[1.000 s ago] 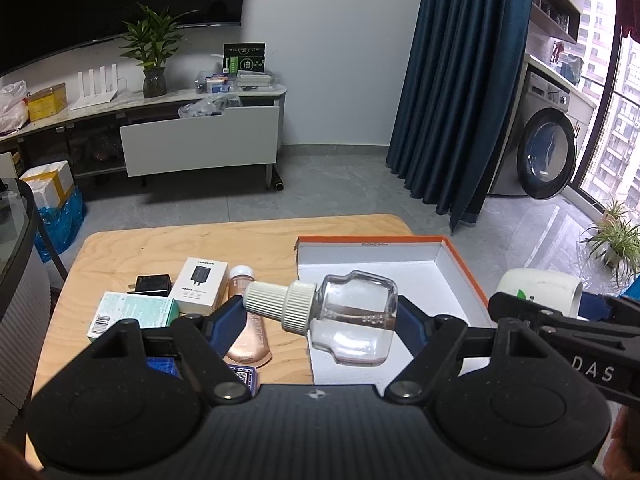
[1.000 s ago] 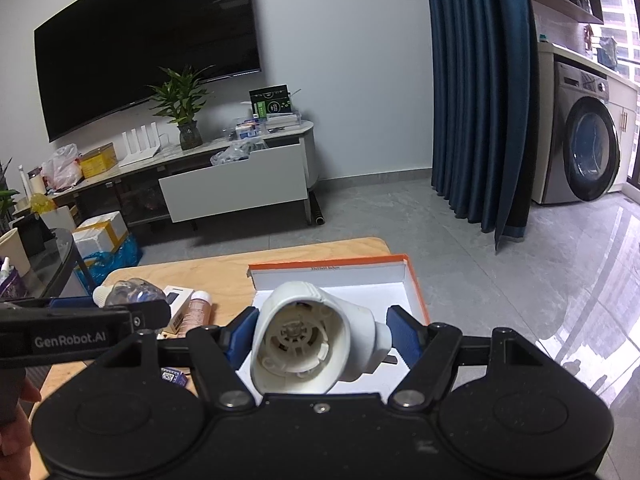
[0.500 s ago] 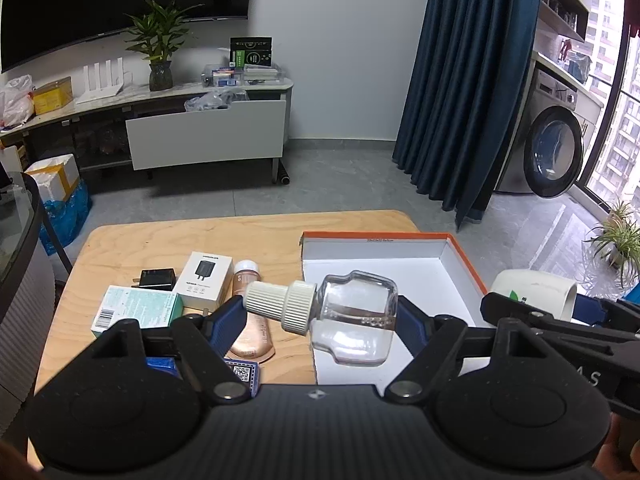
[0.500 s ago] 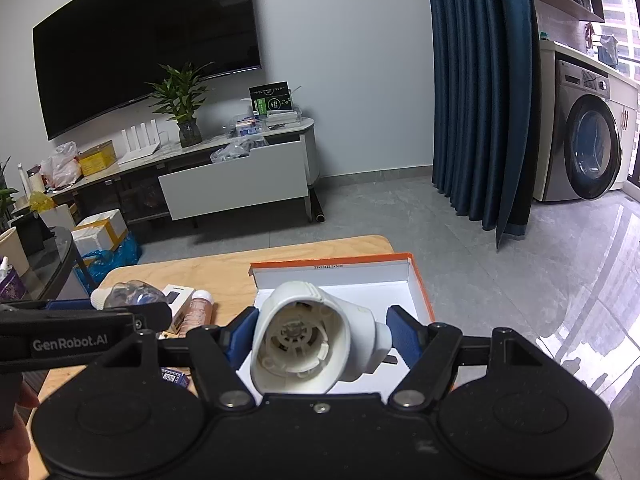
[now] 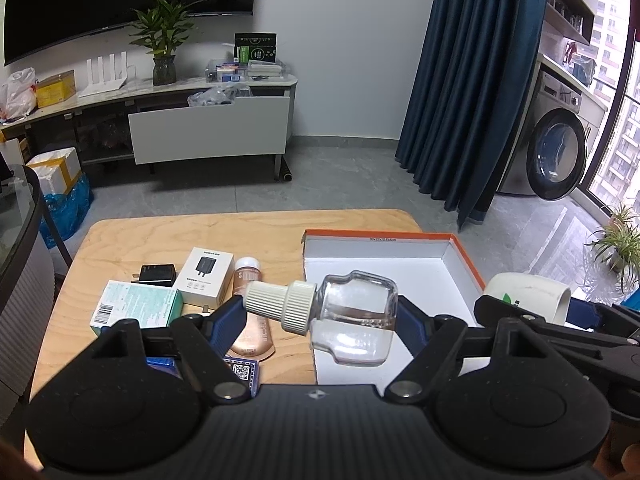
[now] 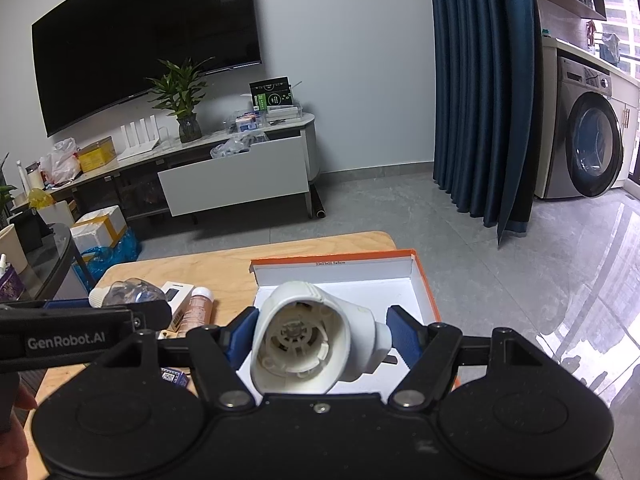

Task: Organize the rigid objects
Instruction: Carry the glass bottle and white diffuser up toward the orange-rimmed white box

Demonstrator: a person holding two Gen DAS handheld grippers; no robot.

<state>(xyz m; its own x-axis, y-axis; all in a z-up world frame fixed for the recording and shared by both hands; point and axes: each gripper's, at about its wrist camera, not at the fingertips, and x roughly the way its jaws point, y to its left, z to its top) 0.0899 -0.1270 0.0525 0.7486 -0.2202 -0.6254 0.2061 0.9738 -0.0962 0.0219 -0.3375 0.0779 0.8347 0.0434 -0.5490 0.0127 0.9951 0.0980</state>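
Observation:
My left gripper (image 5: 320,312) is shut on a clear glass bottle (image 5: 354,322) with a ribbed white cap, held sideways above the near left edge of the white box with an orange rim (image 5: 460,248). My right gripper (image 6: 322,330) is shut on a white plastic funnel-shaped part (image 6: 304,340), its hollow end facing the camera, over the same box (image 6: 418,276). The left gripper's arm and the bottle (image 6: 128,290) show at the left of the right wrist view. The white part (image 5: 528,292) shows at the right of the left wrist view.
On the wooden table (image 5: 160,236) left of the box lie a white charger box (image 5: 204,276), a black plug (image 5: 154,274), a mint-green carton (image 5: 136,308), a pinkish tube (image 5: 250,320) and a blue QR-code card (image 5: 242,370). Beyond are a TV cabinet, a curtain and a washing machine.

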